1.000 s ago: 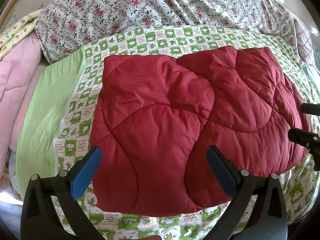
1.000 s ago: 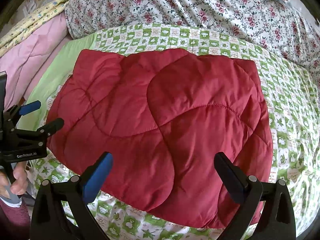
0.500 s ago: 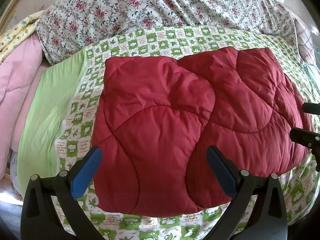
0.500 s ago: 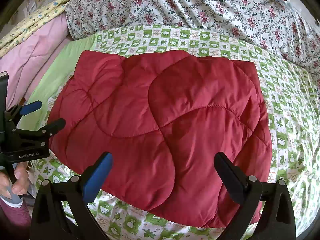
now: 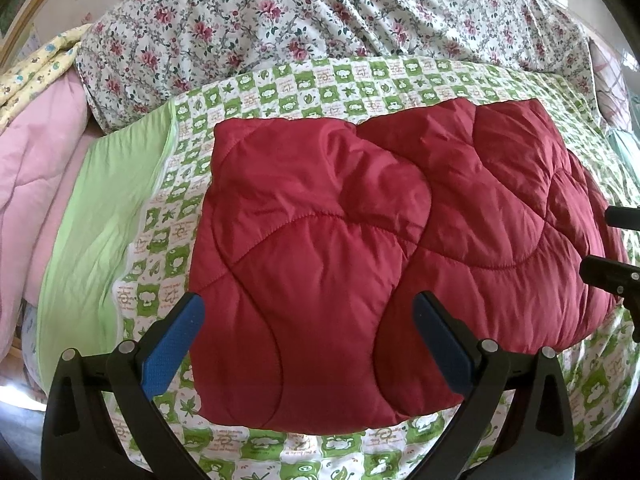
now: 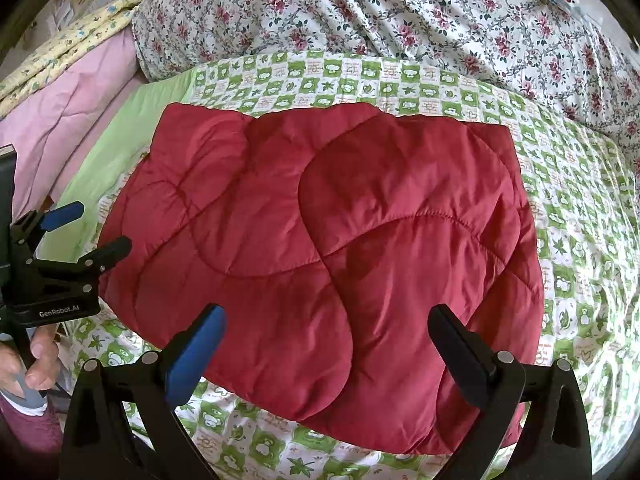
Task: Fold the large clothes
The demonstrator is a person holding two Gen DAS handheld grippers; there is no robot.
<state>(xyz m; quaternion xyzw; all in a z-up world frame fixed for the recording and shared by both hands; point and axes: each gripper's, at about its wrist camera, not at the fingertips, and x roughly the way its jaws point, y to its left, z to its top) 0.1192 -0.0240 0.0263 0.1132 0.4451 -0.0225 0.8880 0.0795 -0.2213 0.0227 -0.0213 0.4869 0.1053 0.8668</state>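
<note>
1. One red quilted garment is laid flat, already folded into a compact rectangle, on the green checked sheet of the bed.
2. Both jaws of the left gripper are spread wide above the near edge; nothing is held.
3. The right gripper is likewise spread and empty.
4. Soft, puffy, light handling is to be expected; the smooth shell is judged slippery.
5. Hold is best taken at a stitched edge or corner, where the padding is thinnest.
6. Springing open of the thick layers is to be anticipated when released.
</note>
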